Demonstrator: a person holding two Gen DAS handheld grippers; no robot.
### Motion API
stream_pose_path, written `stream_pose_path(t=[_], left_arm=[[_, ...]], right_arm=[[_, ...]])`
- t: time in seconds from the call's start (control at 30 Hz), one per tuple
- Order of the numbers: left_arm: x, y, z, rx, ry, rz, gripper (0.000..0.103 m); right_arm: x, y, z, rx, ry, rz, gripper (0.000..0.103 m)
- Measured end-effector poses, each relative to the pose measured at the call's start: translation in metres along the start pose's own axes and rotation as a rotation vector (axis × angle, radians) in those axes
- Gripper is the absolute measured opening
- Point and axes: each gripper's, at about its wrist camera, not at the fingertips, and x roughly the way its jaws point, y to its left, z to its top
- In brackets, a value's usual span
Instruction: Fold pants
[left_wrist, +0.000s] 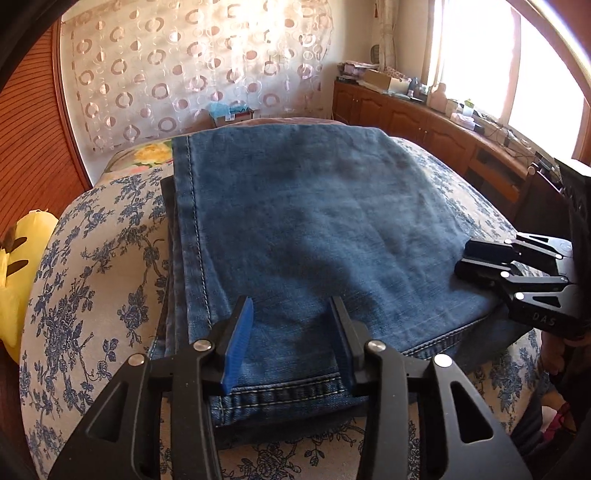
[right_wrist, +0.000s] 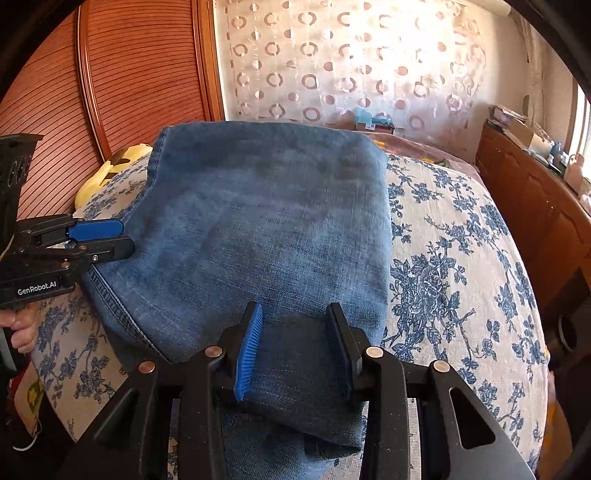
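Blue jeans (left_wrist: 314, 221) lie folded into a broad flat stack on a bed, the stitched hem nearest me. My left gripper (left_wrist: 291, 306) stands open astride the near hem, which lies flat between its jaws with no pad pressing on it. The right wrist view shows it at the stack's left edge (right_wrist: 118, 238). My right gripper (right_wrist: 295, 310) is open over the near right part of the jeans (right_wrist: 258, 221), above a doubled layer that is not pinched. In the left wrist view it sits low at the stack's right edge (left_wrist: 463, 260).
The bed wears a white cover with blue flowers (right_wrist: 461, 258). A yellow plush toy (left_wrist: 18, 266) lies at the bed's left side by a slatted wooden panel (right_wrist: 129, 74). A cluttered wooden cabinet (left_wrist: 406, 110) runs along the right under the window. A hand (right_wrist: 22, 332) holds the left gripper.
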Motion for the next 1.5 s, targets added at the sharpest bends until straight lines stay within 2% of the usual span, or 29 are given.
stream_pose_path(t=[0.03, 0.17, 0.43, 0.63, 0.8, 1.0, 1.17, 1.4, 1.5], left_arm=[[0.001, -0.001, 0.0, -0.001, 0.003, 0.002, 0.049], [0.0, -0.003, -0.002, -0.003, -0.012, 0.022, 0.049], [0.0, 0.0, -0.01, -0.035, -0.042, 0.015, 0.052], [0.001, -0.003, -0.014, -0.03, -0.045, 0.034, 0.052], [0.001, -0.007, -0.017, -0.02, -0.054, 0.06, 0.053], [0.001, -0.004, -0.018, -0.031, -0.055, 0.048, 0.054], [0.0, -0.005, -0.019, -0.027, -0.055, 0.053, 0.054], [-0.002, -0.008, -0.019, -0.021, -0.06, 0.066, 0.054], [-0.005, -0.01, -0.02, -0.009, -0.066, 0.075, 0.054]], right_arm=[[0.001, 0.0, 0.0, 0.003, -0.001, 0.001, 0.038], [0.001, -0.002, -0.001, 0.013, -0.008, 0.003, 0.039], [0.003, -0.005, -0.002, 0.013, -0.008, 0.008, 0.044], [0.004, -0.001, -0.001, -0.008, -0.002, 0.002, 0.051], [0.002, 0.0, -0.001, -0.023, 0.004, -0.006, 0.052], [-0.022, -0.01, -0.009, 0.025, -0.02, 0.038, 0.052], [-0.043, -0.024, -0.023, 0.052, -0.041, 0.009, 0.052], [-0.047, -0.033, -0.032, 0.105, -0.036, 0.024, 0.052], [-0.035, -0.033, -0.033, 0.133, -0.004, 0.041, 0.052]])
